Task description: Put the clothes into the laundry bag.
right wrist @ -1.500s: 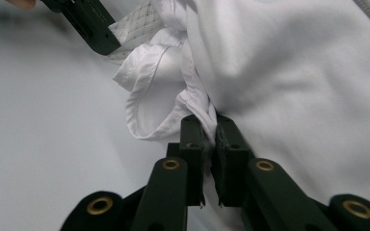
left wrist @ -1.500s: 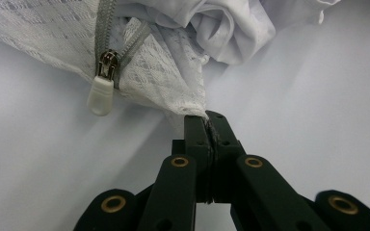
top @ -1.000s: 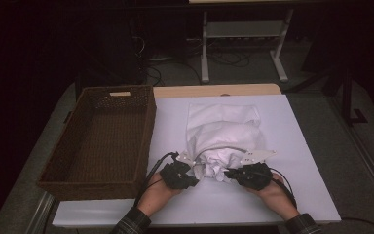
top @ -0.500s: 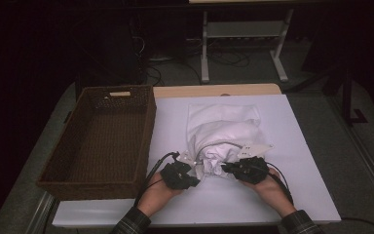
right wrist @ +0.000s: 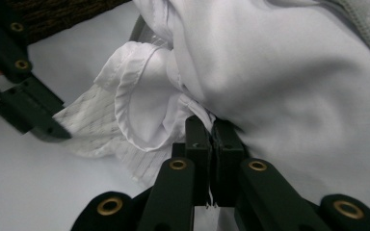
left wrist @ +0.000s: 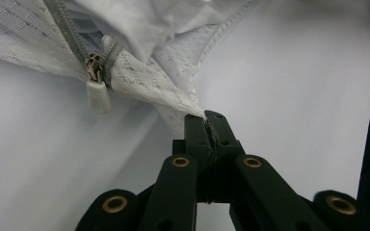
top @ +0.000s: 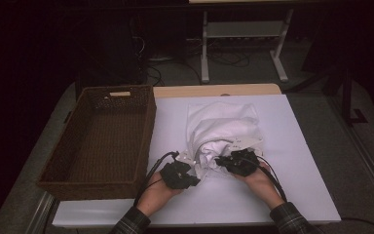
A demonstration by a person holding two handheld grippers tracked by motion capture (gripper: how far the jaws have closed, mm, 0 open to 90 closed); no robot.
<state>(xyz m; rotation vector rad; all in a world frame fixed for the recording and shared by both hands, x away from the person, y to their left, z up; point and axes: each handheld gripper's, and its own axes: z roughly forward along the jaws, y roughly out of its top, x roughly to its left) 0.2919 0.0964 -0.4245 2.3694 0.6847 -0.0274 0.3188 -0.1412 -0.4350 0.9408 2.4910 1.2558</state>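
- Left gripper (left wrist: 206, 118) has its jaws pressed together on the mesh edge of the white garment (top: 224, 131), near the zipper pull (left wrist: 98, 94).
- Right gripper (right wrist: 207, 126) is clamped on a fold of the same garment.
- Garment lies bunched on the white table (top: 297, 161), just right of the wicker basket (top: 102, 141), both grippers at its near edge.

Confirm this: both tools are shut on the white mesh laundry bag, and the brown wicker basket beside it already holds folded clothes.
Not quite. The brown woven wicker basket holds nothing; the high view shows its bare bottom. The rest stands: the left tool is shut on the mesh edge of the white zippered mesh laundry bag, and the right tool is shut on its white fabric.
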